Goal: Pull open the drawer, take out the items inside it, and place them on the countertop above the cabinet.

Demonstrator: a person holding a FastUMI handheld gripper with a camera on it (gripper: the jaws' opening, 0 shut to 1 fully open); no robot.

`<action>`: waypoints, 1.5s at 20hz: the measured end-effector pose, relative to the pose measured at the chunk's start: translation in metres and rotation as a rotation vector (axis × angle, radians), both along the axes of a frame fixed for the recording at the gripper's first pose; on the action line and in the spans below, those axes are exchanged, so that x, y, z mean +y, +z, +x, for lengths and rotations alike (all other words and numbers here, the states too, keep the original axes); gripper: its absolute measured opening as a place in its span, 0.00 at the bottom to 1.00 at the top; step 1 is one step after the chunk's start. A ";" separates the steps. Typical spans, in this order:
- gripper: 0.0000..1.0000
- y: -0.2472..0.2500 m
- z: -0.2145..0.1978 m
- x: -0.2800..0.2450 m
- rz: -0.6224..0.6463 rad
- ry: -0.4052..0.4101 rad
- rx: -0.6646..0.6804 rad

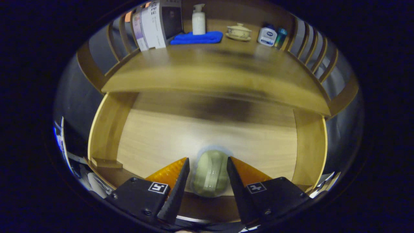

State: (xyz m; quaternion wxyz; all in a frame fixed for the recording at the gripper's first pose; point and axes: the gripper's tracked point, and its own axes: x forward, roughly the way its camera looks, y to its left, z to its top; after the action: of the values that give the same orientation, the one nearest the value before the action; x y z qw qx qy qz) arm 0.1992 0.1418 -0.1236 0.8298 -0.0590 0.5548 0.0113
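The wooden drawer (106, 136) stands pulled open below the countertop (207, 76), its pale, smooth floor bare but for one rounded, glossy, pale green cup (210, 173) near the front. The claw (208, 168) is part open, the cup between its fingers, both seemingly against its sides. On the countertop sit books (152, 26), a blue cloth (197, 38), a pump bottle (198, 20), a lidded bowl (238, 31) and jars (267, 35).

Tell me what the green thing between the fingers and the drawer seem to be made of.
Green cup, between the fingers of the gripper and seemingly pressed by both: probably glazed ceramic, judging by its smooth pale-green sheen with soft highlights; blur leaves it uncertain. Drawer: light wood or wood-look laminate, matte, with faint grain lines across its floor and slightly darker side walls.
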 end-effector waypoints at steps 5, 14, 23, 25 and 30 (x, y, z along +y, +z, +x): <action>0.65 -0.017 -0.007 -0.004 0.000 -0.039 0.062; 0.19 -0.017 -0.005 -0.010 0.031 -0.055 0.058; 0.19 0.058 0.012 -0.023 0.062 -0.047 -0.072; 0.19 0.081 0.017 -0.026 0.069 -0.044 -0.111; 0.19 0.134 0.044 -0.035 0.079 -0.056 -0.192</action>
State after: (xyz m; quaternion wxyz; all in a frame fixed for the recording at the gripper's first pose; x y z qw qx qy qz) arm 0.2435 0.1069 0.0103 0.8808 -0.0117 0.4733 0.0042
